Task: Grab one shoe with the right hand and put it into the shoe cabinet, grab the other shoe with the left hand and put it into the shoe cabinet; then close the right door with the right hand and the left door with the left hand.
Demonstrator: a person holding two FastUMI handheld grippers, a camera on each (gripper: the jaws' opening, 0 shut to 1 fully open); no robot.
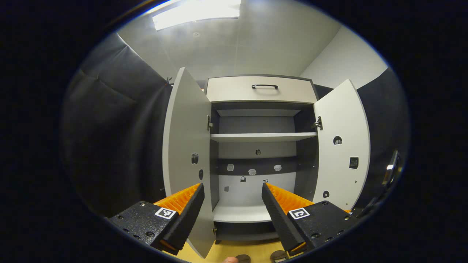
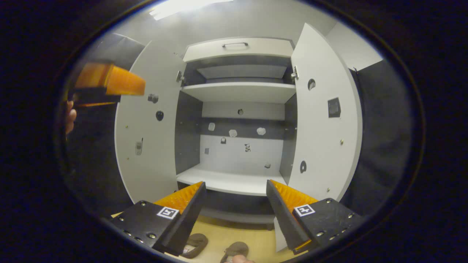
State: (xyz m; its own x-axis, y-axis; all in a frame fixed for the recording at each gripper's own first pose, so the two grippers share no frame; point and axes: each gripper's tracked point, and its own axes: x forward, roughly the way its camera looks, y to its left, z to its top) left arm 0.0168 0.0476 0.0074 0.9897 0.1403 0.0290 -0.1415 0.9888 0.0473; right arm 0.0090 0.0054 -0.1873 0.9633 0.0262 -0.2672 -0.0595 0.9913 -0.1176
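Left gripper view shows the left gripper (image 1: 232, 190) at the bottom of the frame, its ridged fingers spread wide with nothing between them, pointed at the shoe cabinet (image 1: 261, 89) in the centre. The cabinet is a boxy piece of smooth pale panels over a dark carcass, with a drawer front on top carrying a dark bar handle (image 1: 264, 86). Its left door (image 1: 184, 146) and right door (image 1: 343, 146) both stand swung open, flat slabs with small round holes. Inside, the upper shelf (image 1: 263, 137) and the bottom shelf (image 1: 241, 213) are bare pale boards. In the right gripper view, the right gripper (image 2: 236, 188) sits at the lower centre, also opened wide and holding nothing. Two shoes lie on the yellowish wooden floor (image 2: 237, 233) at the bottom edge, in front of the cabinet: one brown shoe (image 2: 195, 244) with a soft rounded toe, and another shoe (image 2: 236, 250) just to its right.
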